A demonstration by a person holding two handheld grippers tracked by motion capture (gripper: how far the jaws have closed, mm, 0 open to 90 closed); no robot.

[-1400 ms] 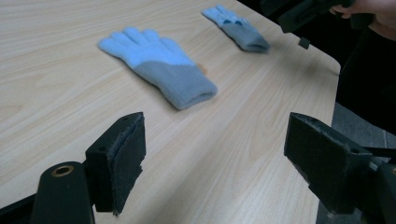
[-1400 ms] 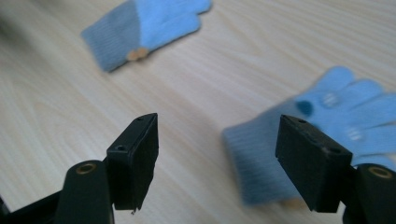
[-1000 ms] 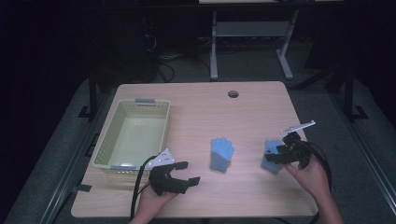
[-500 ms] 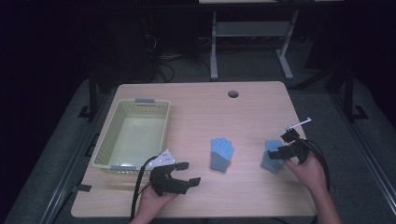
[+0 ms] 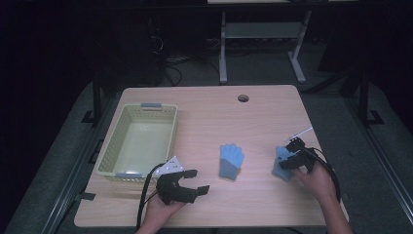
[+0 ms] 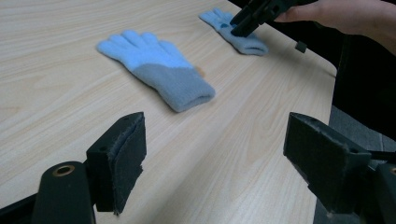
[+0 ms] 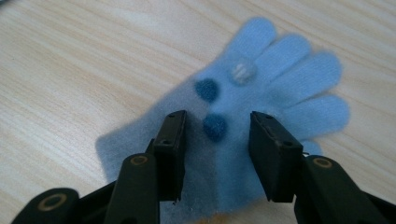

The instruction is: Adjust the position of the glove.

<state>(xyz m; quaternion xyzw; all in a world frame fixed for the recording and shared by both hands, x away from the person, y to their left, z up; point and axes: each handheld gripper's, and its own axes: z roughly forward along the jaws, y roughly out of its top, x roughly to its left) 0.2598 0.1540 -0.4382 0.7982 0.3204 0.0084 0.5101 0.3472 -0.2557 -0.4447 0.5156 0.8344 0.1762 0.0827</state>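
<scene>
Two light blue knit gloves lie flat on the wooden table. One glove (image 5: 231, 161) (image 6: 159, 70) rests mid-table with its grey cuff toward the front. The other glove (image 5: 282, 163) (image 7: 280, 88) (image 6: 243, 39), with small pompoms on it, lies at the right. My right gripper (image 5: 290, 155) (image 7: 217, 149) points down onto this glove. Its jaws have just been closing and now straddle the fabric near a dark pompom, a gap still between the pads. My left gripper (image 5: 199, 180) (image 6: 219, 154) hovers wide open near the front edge, with nothing between its pads.
A pale yellow-green plastic basket (image 5: 170, 139) stands at the table's left, just behind my left hand. A cable hole (image 5: 243, 98) sits near the far edge. Bare wood separates the two gloves. The right table edge runs close to my right hand.
My right gripper has sunk onto the right glove and its jaws have narrowed around the fabric. The left gripper and the middle glove have not moved.
</scene>
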